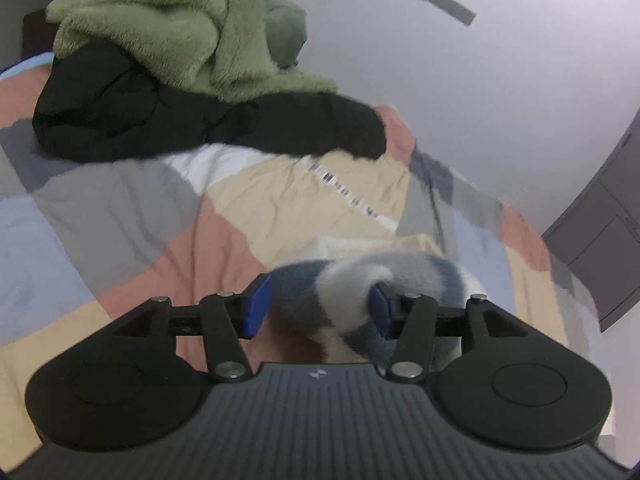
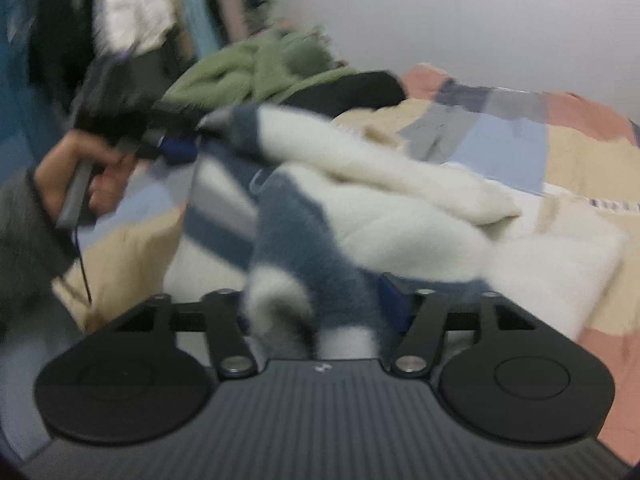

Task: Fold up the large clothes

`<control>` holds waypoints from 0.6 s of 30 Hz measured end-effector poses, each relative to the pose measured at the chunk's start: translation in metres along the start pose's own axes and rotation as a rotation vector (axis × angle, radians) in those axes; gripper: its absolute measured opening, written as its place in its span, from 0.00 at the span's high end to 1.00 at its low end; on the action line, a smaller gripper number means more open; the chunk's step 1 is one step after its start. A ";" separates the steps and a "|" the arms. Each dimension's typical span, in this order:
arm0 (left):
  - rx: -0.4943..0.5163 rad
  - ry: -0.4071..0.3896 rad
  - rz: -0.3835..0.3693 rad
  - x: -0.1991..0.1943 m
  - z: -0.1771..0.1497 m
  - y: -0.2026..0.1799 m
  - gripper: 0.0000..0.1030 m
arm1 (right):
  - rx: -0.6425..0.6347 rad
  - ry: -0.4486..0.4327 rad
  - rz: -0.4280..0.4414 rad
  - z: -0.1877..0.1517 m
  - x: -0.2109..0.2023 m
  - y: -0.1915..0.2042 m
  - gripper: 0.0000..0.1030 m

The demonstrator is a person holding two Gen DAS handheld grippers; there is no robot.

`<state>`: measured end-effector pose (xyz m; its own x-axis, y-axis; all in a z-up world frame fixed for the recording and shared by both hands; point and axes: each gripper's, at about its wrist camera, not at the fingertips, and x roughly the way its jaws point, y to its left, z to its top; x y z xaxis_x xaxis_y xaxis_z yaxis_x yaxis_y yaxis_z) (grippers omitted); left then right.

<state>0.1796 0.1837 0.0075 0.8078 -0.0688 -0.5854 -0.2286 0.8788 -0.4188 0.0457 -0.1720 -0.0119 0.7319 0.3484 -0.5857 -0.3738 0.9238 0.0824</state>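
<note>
A fluffy blue-and-white striped fleece garment (image 2: 360, 200) lies bunched on the patchwork bedcover (image 2: 500, 140). One end of the garment (image 1: 352, 280) sits between the blue pads (image 1: 258, 306) of my left gripper (image 1: 320, 308). It leans on the right pad and a gap shows at the left one, so the jaws stand open. My right gripper (image 2: 320, 304) also stands wide, with a striped fold hanging between its fingers and covering the left pad. In the right wrist view a hand (image 2: 80, 176) holds the left gripper (image 2: 176, 148) at the garment's far corner.
A green fleece (image 1: 160, 28) is heaped on a black garment (image 1: 160, 120) at the far side of the bed. A white wall rises behind, and a dark cabinet (image 1: 600, 220) stands at the right. Clothes (image 2: 120, 12) hang at the upper left of the right wrist view.
</note>
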 end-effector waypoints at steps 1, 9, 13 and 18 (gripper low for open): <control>0.012 -0.018 -0.010 -0.005 0.002 -0.003 0.44 | 0.037 -0.014 0.011 0.006 -0.006 -0.004 0.38; 0.062 -0.189 -0.097 -0.035 0.010 -0.021 0.33 | 0.192 -0.142 -0.093 0.072 -0.005 -0.042 0.31; 0.080 -0.134 -0.198 -0.025 0.006 -0.027 0.33 | 0.271 -0.069 -0.144 0.106 0.059 -0.070 0.30; 0.074 -0.053 -0.219 0.001 -0.004 -0.031 0.33 | 0.342 0.048 -0.140 0.132 0.155 -0.086 0.30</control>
<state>0.1854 0.1546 0.0165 0.8618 -0.2380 -0.4479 -0.0061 0.8781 -0.4784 0.2670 -0.1763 -0.0032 0.7316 0.2143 -0.6471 -0.0536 0.9644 0.2588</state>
